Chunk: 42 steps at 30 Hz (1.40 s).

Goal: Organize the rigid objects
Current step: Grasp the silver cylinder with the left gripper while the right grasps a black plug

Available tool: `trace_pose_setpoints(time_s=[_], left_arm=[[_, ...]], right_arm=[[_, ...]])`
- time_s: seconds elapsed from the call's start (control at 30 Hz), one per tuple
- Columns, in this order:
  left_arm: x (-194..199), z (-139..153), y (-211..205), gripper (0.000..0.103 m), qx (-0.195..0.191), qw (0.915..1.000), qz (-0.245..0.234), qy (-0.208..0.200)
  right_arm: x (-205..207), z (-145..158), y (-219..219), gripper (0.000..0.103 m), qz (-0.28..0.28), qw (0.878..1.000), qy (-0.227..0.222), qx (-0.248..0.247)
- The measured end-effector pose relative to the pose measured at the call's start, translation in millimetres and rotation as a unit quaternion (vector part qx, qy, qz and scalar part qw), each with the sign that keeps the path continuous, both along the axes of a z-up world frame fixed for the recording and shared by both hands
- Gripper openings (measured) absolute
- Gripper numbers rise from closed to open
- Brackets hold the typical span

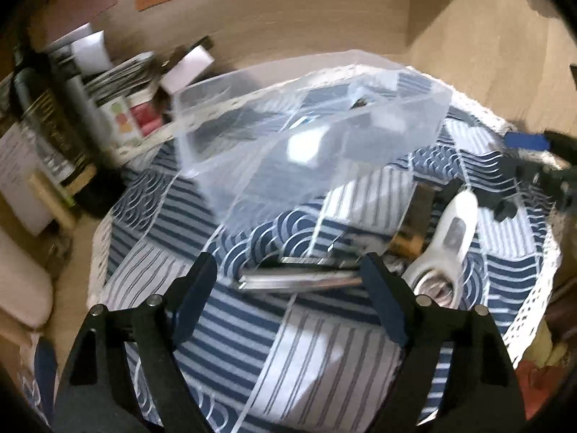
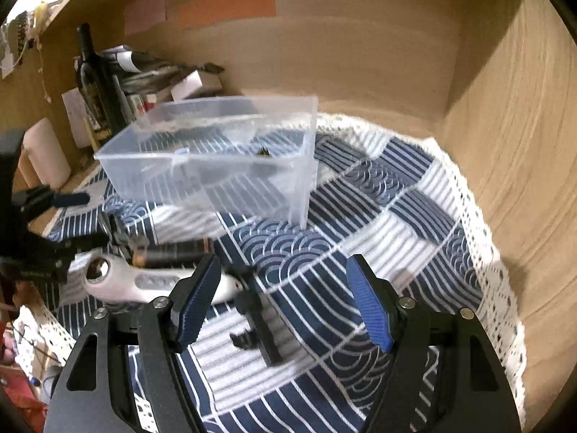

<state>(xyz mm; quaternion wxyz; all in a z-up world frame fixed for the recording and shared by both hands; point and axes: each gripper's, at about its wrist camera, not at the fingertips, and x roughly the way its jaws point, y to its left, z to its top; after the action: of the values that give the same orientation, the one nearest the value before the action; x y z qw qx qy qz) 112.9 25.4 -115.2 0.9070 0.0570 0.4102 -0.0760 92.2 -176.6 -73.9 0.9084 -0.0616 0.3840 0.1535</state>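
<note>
A clear plastic bin (image 1: pixel 306 133) (image 2: pixel 223 158) stands on the blue-and-white patterned cloth (image 1: pixel 295 353) (image 2: pixel 360 223), with a small dark item inside. My left gripper (image 1: pixel 288 281) is open, just short of a flat silver metal piece (image 1: pixel 299 278) lying between its fingers. A white rotary cutter (image 1: pixel 447 245) (image 2: pixel 144 283) lies beside a dark cylindrical tool (image 2: pixel 173 250). My right gripper (image 2: pixel 285 288) is open and empty above the cloth, near a small black bracket (image 2: pixel 256 328). The right gripper also shows at the right edge of the left wrist view (image 1: pixel 541 158).
A dark wine bottle (image 2: pixel 93 83) (image 1: pixel 47 119), papers and boxes (image 1: pixel 119 83) crowd the back left. Wooden walls (image 2: pixel 505 126) enclose the back and right. The cloth's lace edge (image 2: pixel 497 281) runs along the right. The left gripper shows at the left of the right wrist view (image 2: pixel 47 223).
</note>
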Motion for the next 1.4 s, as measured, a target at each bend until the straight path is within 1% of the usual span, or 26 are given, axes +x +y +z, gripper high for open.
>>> trace_pose_setpoints(time_s=[0.03,0.07,0.13,0.2,0.23,0.4,0.43,0.47,0.57,0.6,0.67,0.73,0.8,0.87,0.93,0.97,1.03,1.13,1.2,1.3,1.33,1.37,1.4], left_arm=[[2.5,-1.1,-2.8,0.076,-0.001,0.9999,-0.011,0.004],[4.8,-3.6,-4.7,0.07,-0.003,0.9997,-0.02,0.011],[5.2,-5.9,-1.9,0.066,-0.02,0.9993,-0.025,0.021],[1.7,-5.6,2.4,0.062,-0.038,0.9986,-0.019,0.031],[-0.3,-6.1,3.5,0.06,-0.04,0.9986,-0.018,0.03],[-18.6,-9.5,0.3,0.057,-0.028,0.9987,-0.031,0.028],[-18.5,-11.4,-0.8,0.052,-0.028,0.9983,-0.036,0.036],[-16.7,-13.9,-1.5,0.049,-0.028,0.9978,-0.039,0.045],[-8.9,-19.0,-0.4,0.049,-0.017,0.9976,-0.035,0.058],[-5.8,-17.4,0.3,0.049,-0.021,0.9974,-0.036,0.059],[-2.5,-6.4,4.8,0.049,-0.048,0.9965,-0.045,0.052],[-1.9,4.6,7.3,0.049,-0.056,0.9967,-0.048,0.032],[2.9,7.5,7.9,0.049,-0.06,0.9965,-0.052,0.028],[12.1,2.6,7.4,0.049,-0.07,0.9948,-0.061,0.044],[19.8,-8.7,5.4,0.049,-0.068,0.9935,-0.065,0.064],[20.8,-10.7,7.6,0.05,-0.077,0.9929,-0.064,0.065],[17.8,-10.5,14.7,0.05,-0.104,0.9896,-0.066,0.074],[7.5,-12.1,21.1,0.05,-0.115,0.9882,-0.061,0.081],[-3.9,-16.0,20.5,0.05,-0.103,0.9894,-0.054,0.086],[-19.0,-16.9,15.7,0.047,-0.079,0.9932,-0.046,0.071],[-23.2,-16.9,13.1,0.043,-0.075,0.9942,-0.04,0.066],[-24.7,-17.6,11.5,0.036,-0.073,0.9945,-0.039,0.064],[-27.7,-18.1,9.7,0.034,-0.069,0.9952,-0.036,0.06]], right_arm=[[-1.0,-2.0,-1.2,0.069,-0.001,1.0,0.003,0.0],[-2.7,-3.8,-1.6,0.069,-0.002,1.0,0.005,0.0],[-4.4,-7.2,-3.6,0.069,-0.002,1.0,0.011,0.003],[-5.4,-10.2,-4.8,0.069,-0.003,1.0,0.016,0.005],[-6.1,-12.1,-5.2,0.069,-0.002,1.0,0.019,0.007],[-5.7,-20.5,-3.7,0.069,0.003,0.999,0.031,0.009],[-6.1,-21.2,-3.1,0.069,0.003,0.999,0.032,0.007],[-6.4,-21.5,-3.2,0.069,0.004,0.999,0.031,0.008],[-7.1,-21.5,-5.8,0.069,0.0,0.999,0.032,0.012],[-7.7,-21.3,-7.6,0.069,-0.002,0.999,0.031,0.012],[-8.4,-20.7,-11.2,0.069,-0.007,0.999,0.032,0.014],[-9.1,-19.8,-14.3,0.069,-0.012,0.999,0.032,0.015],[-8.3,-19.1,-16.5,0.069,-0.017,0.999,0.032,0.016],[-7.5,-19.7,-17.4,0.069,-0.017,0.999,0.033,0.016],[-7.2,-20.6,-16.5,0.069,-0.016,0.999,0.033,0.014],[-7.4,-21.0,-15.8,0.069,-0.016,0.999,0.033,0.012],[-8.2,-22.0,-15.5,0.069,-0.014,0.999,0.033,0.012],[-6.3,-22.4,-16.6,0.069,-0.012,0.999,0.035,0.015],[-5.3,-23.0,-16.4,0.069,-0.013,0.999,0.035,0.015],[-5.5,-23.5,-15.3,0.069,-0.013,0.999,0.034,0.013],[-5.8,-23.7,-14.8,0.069,-0.013,0.999,0.033,0.012],[-5.8,-24.0,-14.8,0.069,-0.013,0.999,0.032,0.012],[-6.2,-24.2,-15.2,0.069,-0.013,0.999,0.032,0.013]])
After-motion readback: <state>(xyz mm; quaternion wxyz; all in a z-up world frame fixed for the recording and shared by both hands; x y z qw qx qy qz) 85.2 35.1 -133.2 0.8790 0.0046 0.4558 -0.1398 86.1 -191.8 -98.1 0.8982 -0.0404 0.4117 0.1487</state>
